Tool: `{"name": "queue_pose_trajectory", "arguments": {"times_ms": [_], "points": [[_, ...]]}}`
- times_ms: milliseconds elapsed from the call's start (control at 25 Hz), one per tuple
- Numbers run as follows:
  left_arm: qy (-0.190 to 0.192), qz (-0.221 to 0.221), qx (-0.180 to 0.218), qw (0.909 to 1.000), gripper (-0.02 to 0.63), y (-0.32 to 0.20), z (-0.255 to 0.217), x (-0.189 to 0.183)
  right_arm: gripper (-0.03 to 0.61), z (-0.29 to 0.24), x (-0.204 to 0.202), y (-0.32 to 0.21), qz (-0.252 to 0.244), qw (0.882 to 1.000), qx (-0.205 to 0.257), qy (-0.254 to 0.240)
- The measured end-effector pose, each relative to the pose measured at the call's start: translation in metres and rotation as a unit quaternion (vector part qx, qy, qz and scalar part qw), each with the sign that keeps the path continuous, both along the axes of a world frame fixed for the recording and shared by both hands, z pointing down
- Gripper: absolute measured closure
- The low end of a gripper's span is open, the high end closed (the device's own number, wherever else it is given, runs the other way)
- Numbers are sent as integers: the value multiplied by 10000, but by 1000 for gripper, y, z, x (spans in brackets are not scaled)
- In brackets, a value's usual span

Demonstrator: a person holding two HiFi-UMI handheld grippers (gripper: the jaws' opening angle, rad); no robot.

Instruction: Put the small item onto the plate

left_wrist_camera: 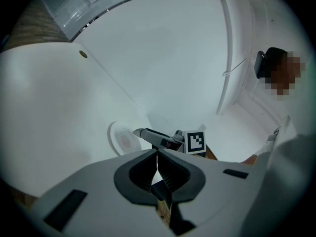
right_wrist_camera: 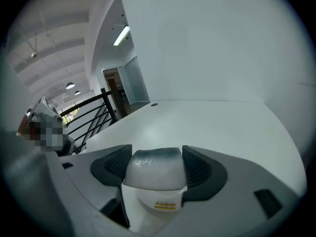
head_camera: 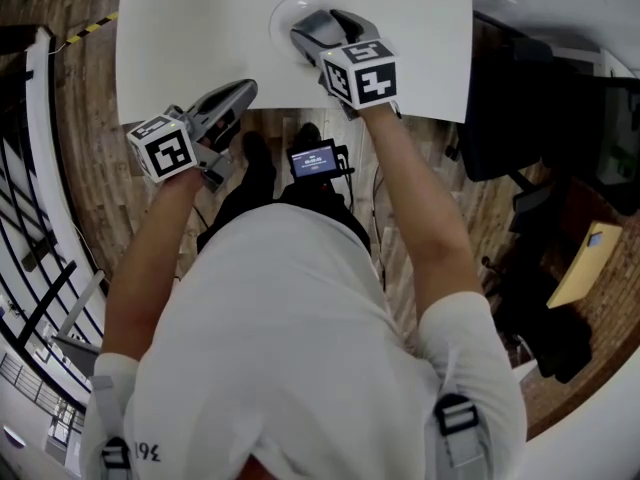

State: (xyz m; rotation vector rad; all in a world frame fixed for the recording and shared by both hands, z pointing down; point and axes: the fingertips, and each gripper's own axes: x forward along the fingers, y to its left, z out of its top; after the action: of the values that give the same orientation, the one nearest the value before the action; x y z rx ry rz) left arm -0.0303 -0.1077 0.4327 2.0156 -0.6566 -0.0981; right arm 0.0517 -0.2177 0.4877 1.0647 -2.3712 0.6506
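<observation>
Since the item [right_wrist_camera: 154, 174] looks light, glossy and likely slippery, a firm side pinch suits it: right gripper [head_camera: 318, 30] has it clamped between its jaws over the plate [head_camera: 281, 10] on the table [head_camera: 180, 28], left gripper [left_wrist_camera: 158, 158] closed and empty at the near-left edge.

Left gripper [head_camera: 243, 91]: jaws pressed tight together, nothing between them, nose pointing forward and just a touch down.
Right gripper [head_camera: 304, 36]: jaws clamped on the small item [right_wrist_camera: 154, 168], a pad on each side, nose tipped downward.
Left arm [head_camera: 150, 258]: bare forearm stretched forward, held closer to the body.
Right arm [head_camera: 420, 208]: bare forearm, reaching further out than the left.
Marker cubes [head_camera: 162, 150]: one at each gripper's rear, above the hand.
</observation>
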Motion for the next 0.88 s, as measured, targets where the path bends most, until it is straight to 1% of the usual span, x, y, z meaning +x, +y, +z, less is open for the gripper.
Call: {"name": "queue_pose_trajectory", "arguments": {"times_ms": [120, 240, 440, 640, 760, 880], "points": [[-42, 19, -99, 9999, 609, 3, 6, 0, 255, 8, -13, -5, -262, 9990, 140, 319], [-86, 77, -120, 9999, 609, 5, 8, 1, 255, 15, -23, -8, -447, 9974, 199, 535], [-109, 141, -137, 9997, 609, 7, 8, 2, 255, 34, -21, -4, -524, 9953, 111, 805], [-150, 182, -131, 9996, 609, 8, 9, 2, 255, 50, -15, 2, -427, 9951, 31, 888], [-145, 224, -134, 9996, 609, 9, 8, 3, 255, 41, -21, -2, -439, 9955, 143, 831], [-158, 254, -133, 9995, 609, 9, 8, 4, 255, 37, -26, -9, -522, 9940, 284, 920]]}}
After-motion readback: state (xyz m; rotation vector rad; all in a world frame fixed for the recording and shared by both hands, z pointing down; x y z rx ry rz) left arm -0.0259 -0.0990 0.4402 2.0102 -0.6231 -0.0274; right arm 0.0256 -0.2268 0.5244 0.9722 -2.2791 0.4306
